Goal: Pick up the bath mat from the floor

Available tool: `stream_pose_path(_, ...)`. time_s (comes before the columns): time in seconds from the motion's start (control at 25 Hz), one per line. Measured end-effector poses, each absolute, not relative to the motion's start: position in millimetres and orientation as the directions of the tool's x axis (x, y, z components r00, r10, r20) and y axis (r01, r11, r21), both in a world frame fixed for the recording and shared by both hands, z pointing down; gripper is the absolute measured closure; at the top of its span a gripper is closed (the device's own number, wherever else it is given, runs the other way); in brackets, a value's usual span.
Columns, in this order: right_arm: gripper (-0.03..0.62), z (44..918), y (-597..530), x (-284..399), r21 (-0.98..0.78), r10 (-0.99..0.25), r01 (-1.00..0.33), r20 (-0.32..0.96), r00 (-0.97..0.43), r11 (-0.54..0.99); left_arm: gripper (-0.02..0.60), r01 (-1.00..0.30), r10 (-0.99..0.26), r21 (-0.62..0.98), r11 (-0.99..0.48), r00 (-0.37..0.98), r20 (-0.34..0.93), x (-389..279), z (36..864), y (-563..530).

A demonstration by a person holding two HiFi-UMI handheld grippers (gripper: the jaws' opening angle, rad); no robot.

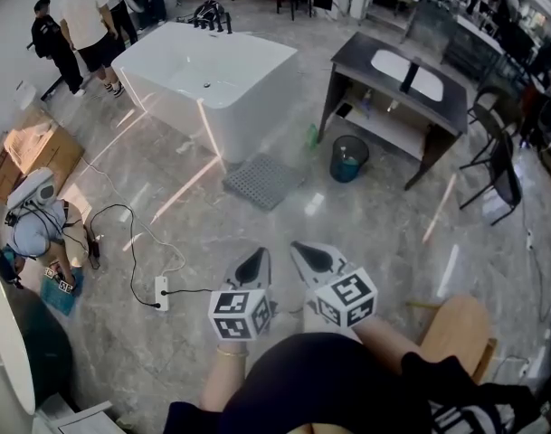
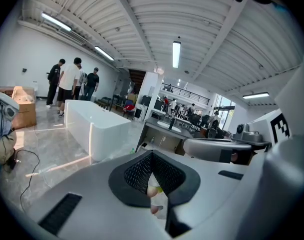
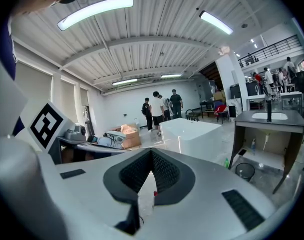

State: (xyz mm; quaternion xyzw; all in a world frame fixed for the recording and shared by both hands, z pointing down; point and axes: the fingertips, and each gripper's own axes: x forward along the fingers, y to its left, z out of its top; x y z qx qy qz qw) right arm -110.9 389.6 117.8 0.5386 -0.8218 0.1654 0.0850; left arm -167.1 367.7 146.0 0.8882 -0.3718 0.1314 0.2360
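Observation:
The bath mat point(image 1: 261, 181), a grey perforated square, lies flat on the marble floor just in front of the white bathtub point(image 1: 212, 75). Both grippers are held close to the person's body, well short of the mat. In the head view the left gripper point(image 1: 254, 262) and the right gripper point(image 1: 313, 257) point forward side by side, each with its black jaws closed together and nothing between them. The left gripper point(image 2: 152, 156) and right gripper point(image 3: 152, 154) aim level across the room, so the mat is hidden in both gripper views.
A dark vanity with a sink point(image 1: 397, 80) stands right of the mat, with a teal bin point(image 1: 349, 158) and a green bottle point(image 1: 312, 136) near it. A power strip and cable point(image 1: 160, 292) lie on the floor at left. People point(image 1: 85, 25) stand far left; a wooden stool point(image 1: 456, 328) is near right.

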Motion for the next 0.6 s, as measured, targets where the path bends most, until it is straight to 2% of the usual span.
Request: stream_pose_path(0.6, 0.583, 122, 346, -97, -0.14, -0.831, -0.903, 0.353, -0.43, 0.407, 0.583, -0.742, -0.618, 0.342, -0.577, 0.67, 0.411, -158, 151, 324)
